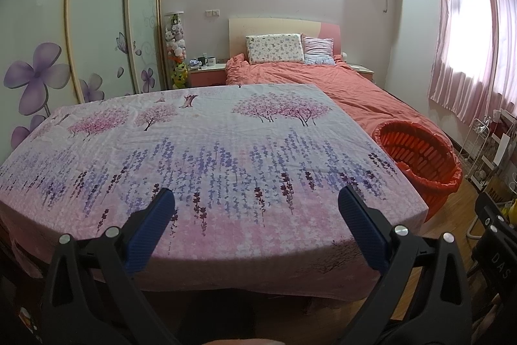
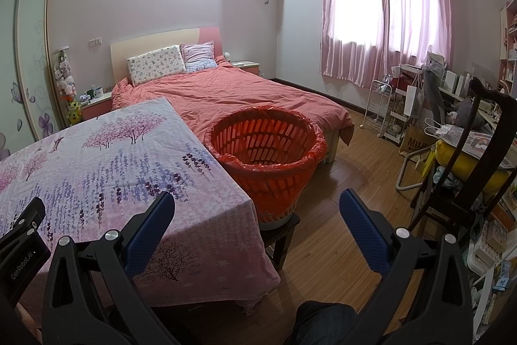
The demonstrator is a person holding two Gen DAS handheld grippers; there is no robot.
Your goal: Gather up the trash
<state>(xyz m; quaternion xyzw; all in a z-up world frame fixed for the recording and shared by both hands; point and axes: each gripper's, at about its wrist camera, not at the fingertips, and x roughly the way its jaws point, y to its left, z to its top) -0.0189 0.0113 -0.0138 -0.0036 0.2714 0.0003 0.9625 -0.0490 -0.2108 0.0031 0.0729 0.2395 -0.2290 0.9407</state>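
orange basket [image 2: 265,151], lined w/ a red bag, stands upright on a dark stool [image 2: 281,231], mouth facing up, round so no long axis; it's at 12 o'clock in the right wrist view and 3 o'clock in the left, touching the table's right edge. table [image 1: 206,151] wears a floral cloth in pink and purple. beyond at 12, a bed [image 2: 232,96] w/ coral duvet, 2 pillows. wood floor, pink curtains [image 2: 384,5] at 1 o'clock. left gripper [image 1: 257,199] released, jaws wide apart over the cloth; right gripper [image 2: 257,202] also released, gripping nothing.
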